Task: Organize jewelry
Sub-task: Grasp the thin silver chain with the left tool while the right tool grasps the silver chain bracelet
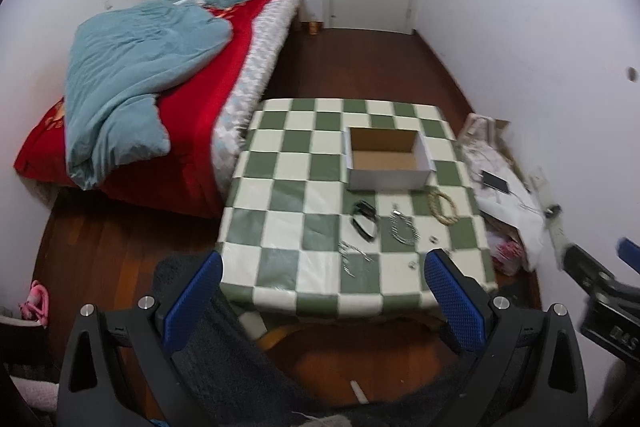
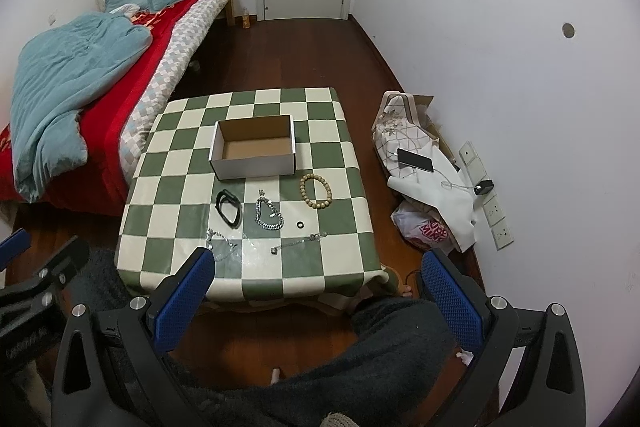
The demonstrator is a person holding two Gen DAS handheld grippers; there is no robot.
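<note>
A small bedroom is holding a checkered table (image 2: 256,267) beside a bed. Both grippers, left (image 1: 322,293) and right (image 2: 318,291), are hovering short of the table with jaws spread wide and nothing between them. The thin chains (image 2: 224,247), black band (image 2: 229,207), silver bracelet (image 2: 269,214) and bead bracelet (image 2: 316,191) are lying just before the open box (image 2: 254,151). Starting with the nearest chain and pinching it low would probably be serving best. Only the right view is showing the tiny ring (image 2: 299,225) sharply.
</note>
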